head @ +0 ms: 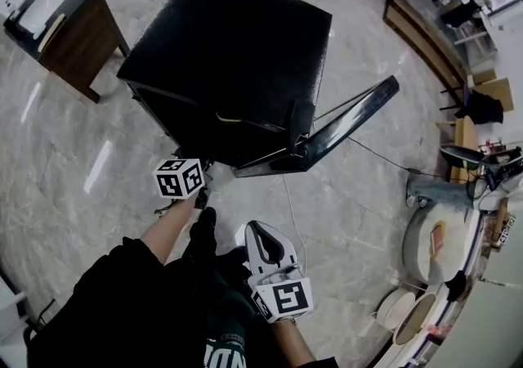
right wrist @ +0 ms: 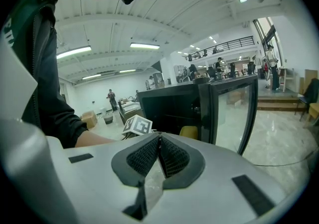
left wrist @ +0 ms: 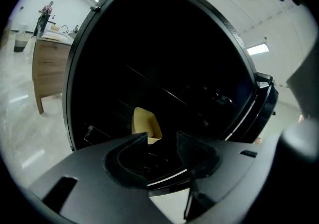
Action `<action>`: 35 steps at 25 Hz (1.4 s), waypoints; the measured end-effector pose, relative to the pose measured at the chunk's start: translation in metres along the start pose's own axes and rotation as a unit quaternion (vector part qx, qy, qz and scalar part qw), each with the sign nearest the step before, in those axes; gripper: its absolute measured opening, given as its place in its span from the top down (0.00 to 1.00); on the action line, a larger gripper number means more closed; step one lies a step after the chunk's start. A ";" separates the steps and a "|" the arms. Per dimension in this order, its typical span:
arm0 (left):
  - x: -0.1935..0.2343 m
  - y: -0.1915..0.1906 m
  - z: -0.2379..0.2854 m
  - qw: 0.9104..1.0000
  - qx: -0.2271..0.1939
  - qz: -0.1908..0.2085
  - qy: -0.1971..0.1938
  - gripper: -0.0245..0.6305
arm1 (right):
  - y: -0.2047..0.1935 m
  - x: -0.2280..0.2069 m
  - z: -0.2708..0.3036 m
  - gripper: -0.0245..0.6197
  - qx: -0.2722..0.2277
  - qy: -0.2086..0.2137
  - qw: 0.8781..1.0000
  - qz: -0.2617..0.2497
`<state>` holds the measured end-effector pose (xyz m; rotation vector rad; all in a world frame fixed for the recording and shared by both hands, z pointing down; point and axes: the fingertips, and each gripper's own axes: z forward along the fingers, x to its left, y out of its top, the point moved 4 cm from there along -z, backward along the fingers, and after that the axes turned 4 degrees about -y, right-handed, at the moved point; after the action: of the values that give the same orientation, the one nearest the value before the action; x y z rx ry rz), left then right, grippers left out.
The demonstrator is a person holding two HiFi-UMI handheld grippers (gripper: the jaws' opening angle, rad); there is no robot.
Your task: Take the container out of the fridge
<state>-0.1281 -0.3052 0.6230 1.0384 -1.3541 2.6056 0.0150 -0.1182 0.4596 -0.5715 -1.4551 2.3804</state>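
Note:
A small black fridge (head: 233,47) stands on the floor with its glass door (head: 347,125) swung open to the right. Inside, on a wire shelf, sits a yellow container (left wrist: 145,123), also visible as the yellow container (right wrist: 189,132) beside the door frame. My left gripper (head: 211,177) is at the fridge's opening. In its own view the left gripper (left wrist: 162,141) is open, with the container just beyond its jaws and nothing between them. My right gripper (head: 260,229) hangs back near my body. Its own view shows the right gripper (right wrist: 159,141) shut and empty.
A dark wooden side table (head: 69,23) stands at the far left and a low wooden bench (head: 425,39) at the far right. A cable (head: 384,158) trails over the marble floor from the fridge. Round drums and clutter (head: 441,244) lie at the right.

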 end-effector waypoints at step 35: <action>0.063 -0.008 0.097 0.992 0.034 -0.115 0.043 0.69 | -0.047 -0.006 -0.018 0.91 0.043 -0.027 0.998 0.049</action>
<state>-0.1218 -0.3891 0.7033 1.0115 -1.0656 2.5092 0.0307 -0.0862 0.4950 -0.5735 -1.3678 2.5381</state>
